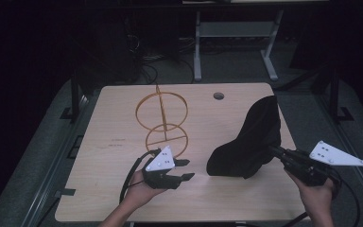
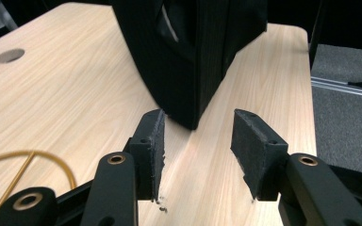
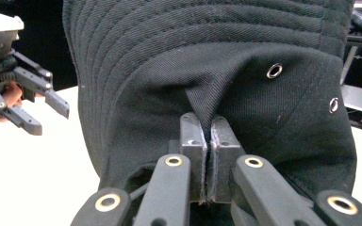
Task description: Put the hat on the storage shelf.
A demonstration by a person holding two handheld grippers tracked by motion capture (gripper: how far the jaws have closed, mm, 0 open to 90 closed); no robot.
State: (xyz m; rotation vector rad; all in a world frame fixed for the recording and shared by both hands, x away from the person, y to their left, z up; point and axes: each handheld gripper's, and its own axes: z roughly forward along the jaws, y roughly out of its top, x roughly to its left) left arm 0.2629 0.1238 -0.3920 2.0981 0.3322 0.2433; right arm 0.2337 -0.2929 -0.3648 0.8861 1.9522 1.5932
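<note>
A black bucket hat [image 1: 250, 139] stands tilted on the right half of the wooden table [image 1: 118, 123], its brim end low at the front. My right gripper [image 1: 276, 152] is shut on a fold of the hat's fabric [image 3: 207, 113], seen pinched between the pads in the right gripper view. My left gripper [image 1: 185, 169] is open at the front centre, aimed right at the hat's brim [image 2: 188, 70], a short gap away, nothing between its pads [image 2: 154, 146]. A gold wire stand [image 1: 162, 120] with two rings rises just behind the left gripper.
A round cable hole [image 1: 219, 96] sits near the table's back edge. Table legs and cables stand on the dark floor behind. The left gripper [image 3: 26, 101] also shows at the left of the right gripper view. Bare wood lies left and in front.
</note>
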